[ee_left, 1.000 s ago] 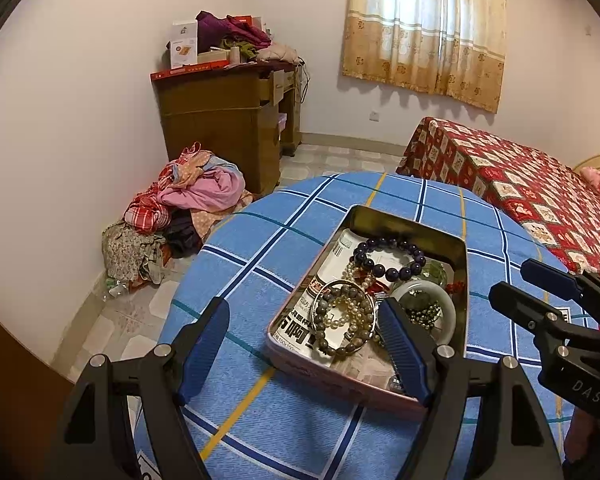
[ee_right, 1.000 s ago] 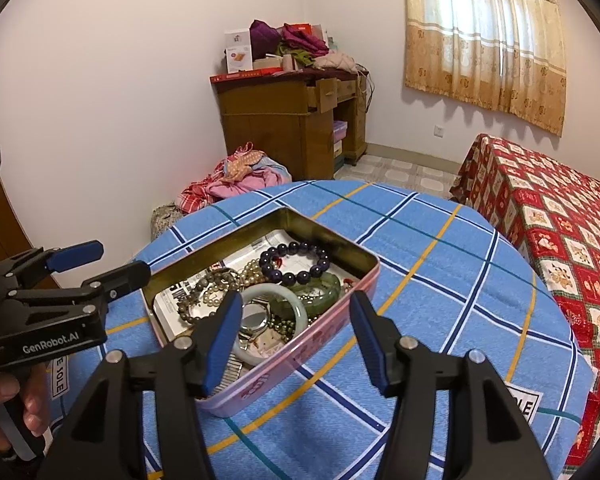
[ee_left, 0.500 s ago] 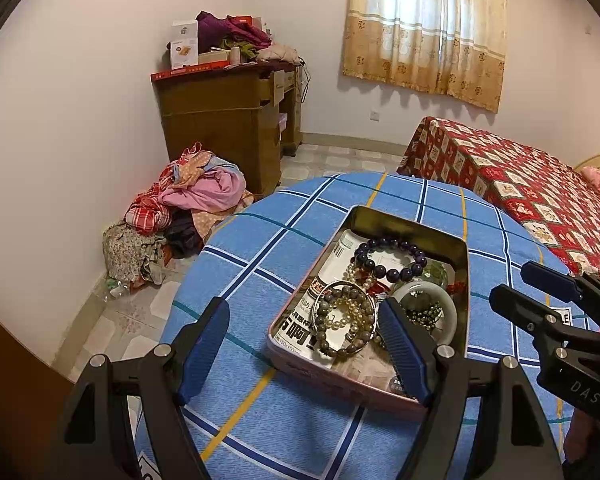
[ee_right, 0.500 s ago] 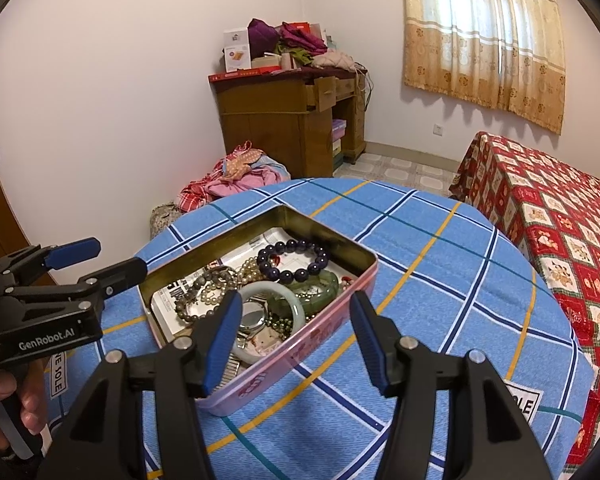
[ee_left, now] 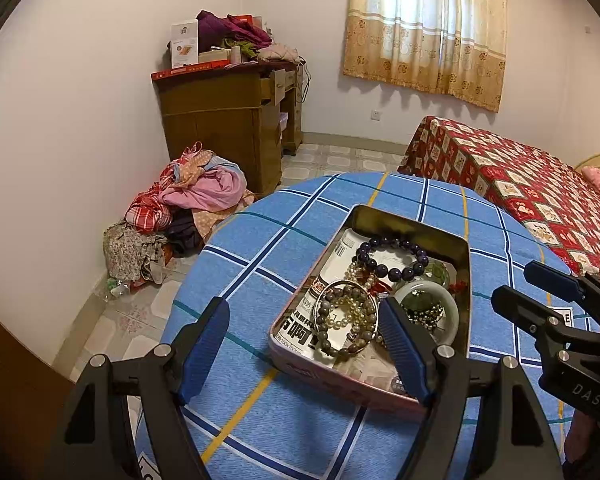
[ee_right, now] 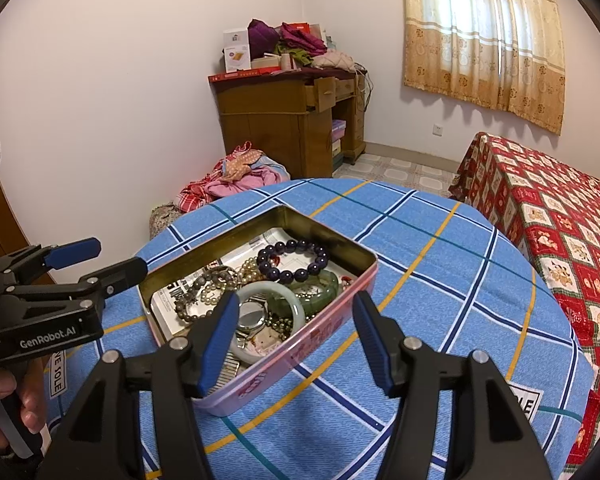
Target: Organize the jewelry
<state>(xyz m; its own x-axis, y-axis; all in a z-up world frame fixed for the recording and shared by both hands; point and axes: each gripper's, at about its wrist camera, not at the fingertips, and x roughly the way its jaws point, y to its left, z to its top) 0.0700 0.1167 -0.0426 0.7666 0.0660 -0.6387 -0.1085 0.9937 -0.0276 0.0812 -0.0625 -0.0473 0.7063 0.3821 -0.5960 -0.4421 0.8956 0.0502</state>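
Note:
An open pink tin sits on the blue plaid table. It holds a purple bead bracelet, a pale jade bangle, a dark green bangle, grey bead and pearl bracelets and a watch. My left gripper hangs open over the tin's left end. My right gripper hovers at the tin's near right side. Its jaws are opening and grip nothing.
A bed with a red patterned cover stands right of the table. A wooden desk piled with boxes and clothes is at the far wall. A heap of clothes lies on the floor. A hand holds the left gripper's handle.
The right gripper's jaws stand a touch wider. Neither gripper has shifted, and the tin and jewelry lie as before.

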